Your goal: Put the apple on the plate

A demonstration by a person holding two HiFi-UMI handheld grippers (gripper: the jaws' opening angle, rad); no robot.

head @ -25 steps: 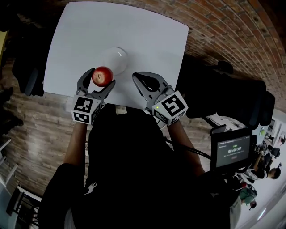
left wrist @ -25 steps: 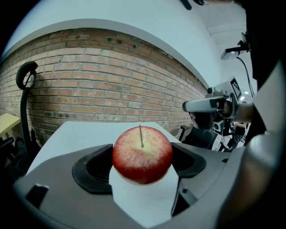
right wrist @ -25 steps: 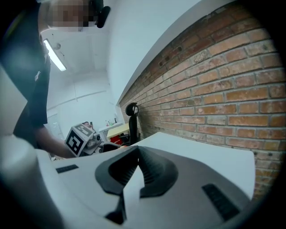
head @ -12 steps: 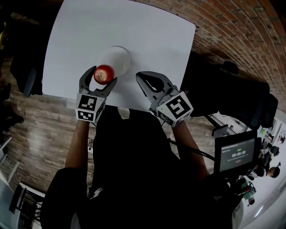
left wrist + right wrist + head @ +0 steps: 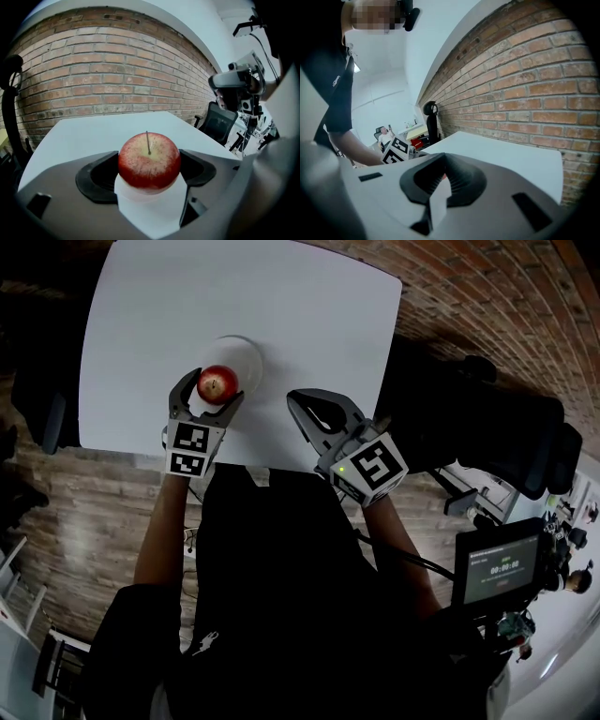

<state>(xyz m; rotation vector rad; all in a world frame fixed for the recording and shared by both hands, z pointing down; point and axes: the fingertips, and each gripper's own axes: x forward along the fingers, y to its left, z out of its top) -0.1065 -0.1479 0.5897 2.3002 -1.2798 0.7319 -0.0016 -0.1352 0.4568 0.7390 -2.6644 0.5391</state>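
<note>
A red apple (image 5: 217,383) with its stem up sits between the jaws of my left gripper (image 5: 208,387), which is shut on it. The apple hangs over the near rim of a white plate (image 5: 247,354) on the white table (image 5: 319,324). In the left gripper view the apple (image 5: 149,160) fills the space between the black fingers (image 5: 96,176), with a white surface below it. My right gripper (image 5: 302,404) hovers over the table's near edge to the right of the plate, jaws shut on nothing. In the right gripper view its fingertips (image 5: 423,180) meet.
The table's near edge runs just under both grippers. A black office chair (image 5: 487,427) stands to the right of the table, and a small screen (image 5: 504,563) sits lower right. A brick wall (image 5: 108,79) lies beyond the table's far edge.
My left gripper has carried the apple forward, from beside the plate to over its near rim. The right gripper has stayed shut in about the same place.
</note>
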